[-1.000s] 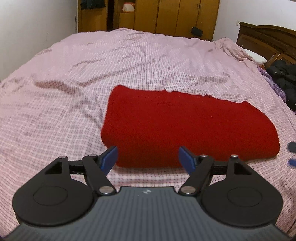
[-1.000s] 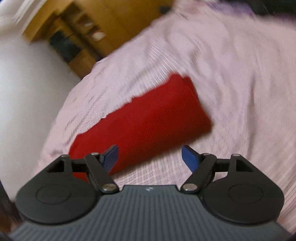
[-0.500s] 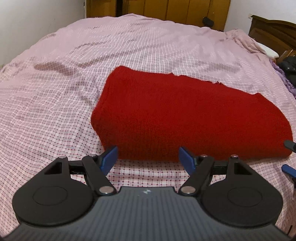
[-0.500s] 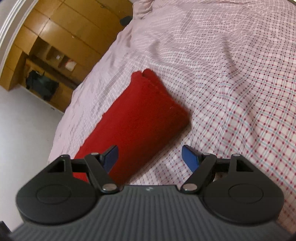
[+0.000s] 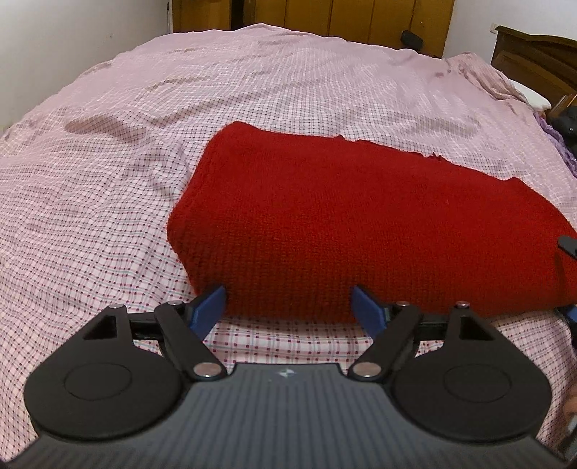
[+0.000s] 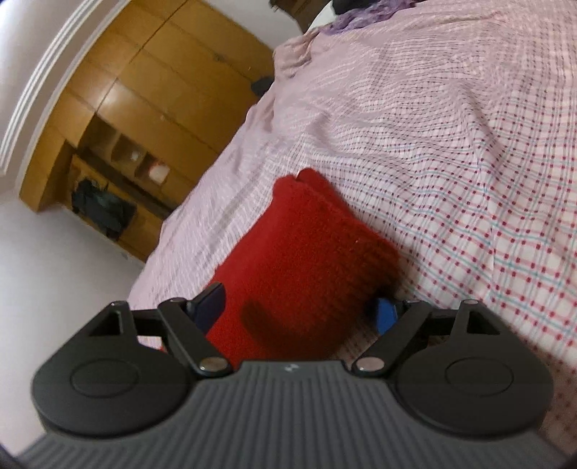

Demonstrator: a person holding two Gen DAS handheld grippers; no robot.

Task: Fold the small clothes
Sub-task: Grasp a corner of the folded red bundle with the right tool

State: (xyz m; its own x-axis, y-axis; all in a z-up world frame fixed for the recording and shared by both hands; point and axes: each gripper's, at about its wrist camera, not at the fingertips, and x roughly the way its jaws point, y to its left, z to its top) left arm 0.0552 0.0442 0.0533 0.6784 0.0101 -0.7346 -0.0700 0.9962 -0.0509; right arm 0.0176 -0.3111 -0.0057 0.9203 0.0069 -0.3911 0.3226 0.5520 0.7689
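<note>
- Knitwear, red (image 5: 360, 223), folded into a thick oblong; lying flat on the checked pink bedspread (image 5: 108, 202), long axis across the left wrist view; near edge a rounded fold; far edge thinner and slightly ragged.
- Left gripper (image 5: 290, 306) low at that near fold, toward the garment's left corner; jaws wide apart and opening; blue fingertips (image 5: 209, 306) flanking a stretch of the folded edge; pads not pressing the knit; whether the tips brush the wool, cannot tell.
- Right gripper (image 6: 299, 312) at the garment's short end, view rolled steeply to one side; jaws apart and opening, red knit (image 6: 306, 252) between them; one blue pad above the cloth, the other (image 6: 384, 317) down by the bedspread beside the end's lower corner, in shadow; no squeeze visible on the fabric.
- Seen again at the right edge of the left wrist view: a dark finger over the garment's far end and a blue tip below it (image 5: 569, 281).
- Bedspread (image 6: 468, 162) wrinkled, with a grid of red dots and pale blue lines.
- Beyond the bed: wooden wardrobe (image 6: 162, 90) with open shelves and a dark bag; dark wooden headboard (image 5: 533, 57); purple cloth (image 6: 364, 14) at the far corner of the bed.
</note>
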